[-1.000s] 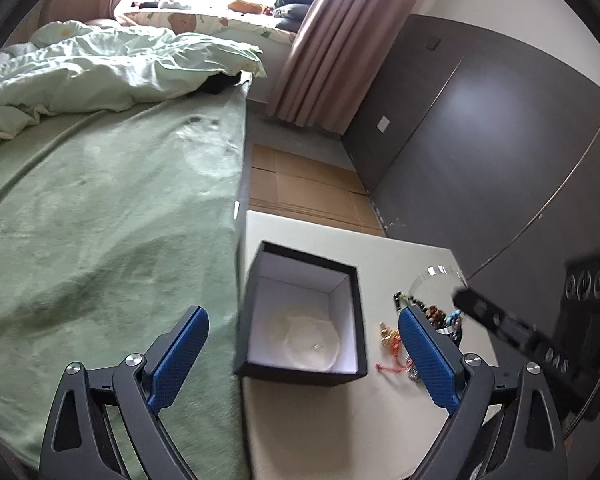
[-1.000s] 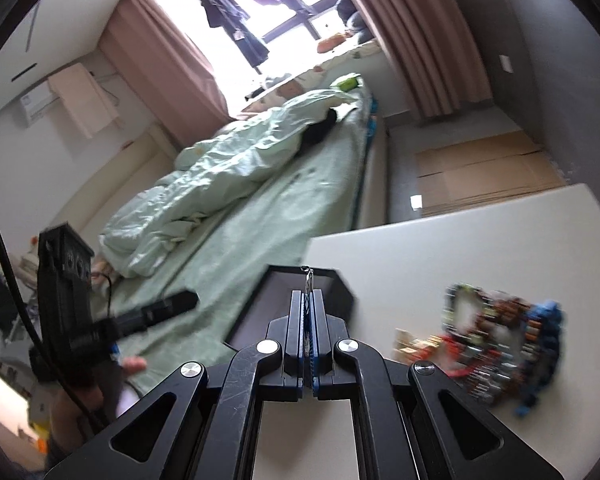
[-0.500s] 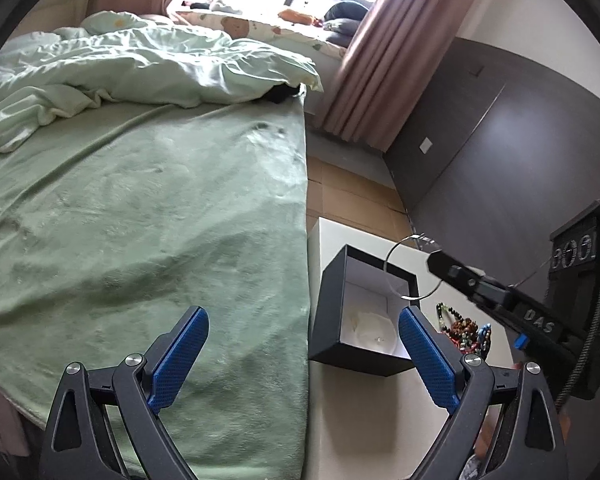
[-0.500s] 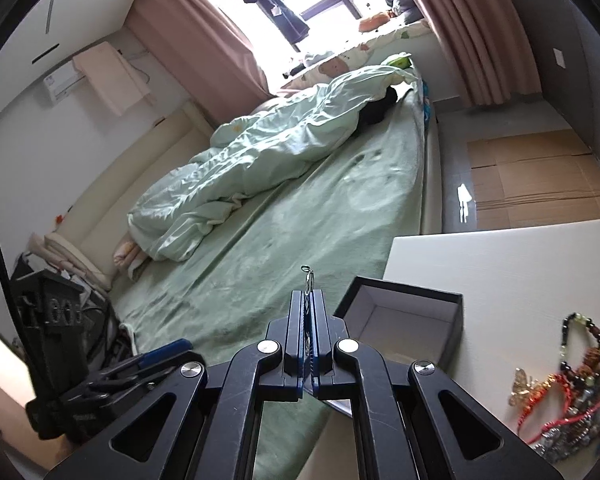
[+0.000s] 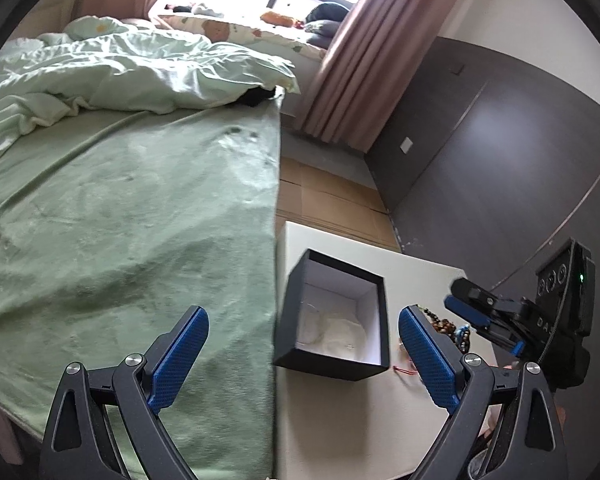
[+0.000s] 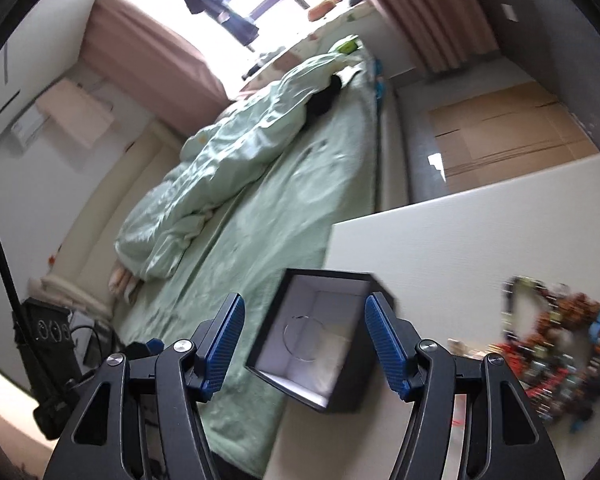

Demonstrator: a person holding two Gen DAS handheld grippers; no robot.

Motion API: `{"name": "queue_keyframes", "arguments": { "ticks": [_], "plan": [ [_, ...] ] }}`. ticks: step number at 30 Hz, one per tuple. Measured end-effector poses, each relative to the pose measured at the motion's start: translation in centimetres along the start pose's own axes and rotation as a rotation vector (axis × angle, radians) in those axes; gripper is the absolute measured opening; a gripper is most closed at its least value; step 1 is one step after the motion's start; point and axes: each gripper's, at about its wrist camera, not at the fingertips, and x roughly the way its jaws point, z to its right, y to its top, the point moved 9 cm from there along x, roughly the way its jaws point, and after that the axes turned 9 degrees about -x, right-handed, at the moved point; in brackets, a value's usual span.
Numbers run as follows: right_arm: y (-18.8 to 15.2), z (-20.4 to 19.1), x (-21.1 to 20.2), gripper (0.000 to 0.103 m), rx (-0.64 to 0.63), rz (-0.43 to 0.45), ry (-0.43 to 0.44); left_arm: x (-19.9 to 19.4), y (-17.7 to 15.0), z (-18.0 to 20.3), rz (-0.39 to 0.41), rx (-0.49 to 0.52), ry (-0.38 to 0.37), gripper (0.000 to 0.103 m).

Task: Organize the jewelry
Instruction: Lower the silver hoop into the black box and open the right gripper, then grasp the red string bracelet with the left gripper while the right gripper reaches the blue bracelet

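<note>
the left gripper (image 5: 300, 352) is being held released, its blue pads spread wide above the near edge of the white surface (image 5: 340, 432), with nothing between them. the right gripper (image 6: 302, 340) is likewise being held released and empty, poised just over the open black box (image 6: 320, 344); in the left wrist view it (image 5: 470, 308) is being seen to the right of the box (image 5: 336, 320). the box is being kept on the surface near its left edge, just beside the green bed (image 5: 120, 220). inside the box, on the white lining, a thin ring-shaped hoop (image 6: 303, 338) is being shown lying flat. to the right of the box, a blurred heap of beaded jewelry (image 6: 556, 344) is being left on the surface, apart from the box. farther off, a rumpled pale green duvet (image 5: 120, 72) is being seen piled on the bed, flattened cardboard (image 6: 500, 128) is lying on the floor beyond the surface, and pink curtains (image 5: 364, 52) are hanging by the bright window.
</note>
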Motion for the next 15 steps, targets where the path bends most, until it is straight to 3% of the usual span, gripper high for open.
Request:
{"name": "queue_keyframes", "arguments": {
  "ticks": [15],
  "plan": [
    [-2.6,7.1,-9.8,0.063,0.055,0.054,-0.163,2.8,-2.8,7.9,-0.059,0.114,-0.093,0.096]
  ]
}}
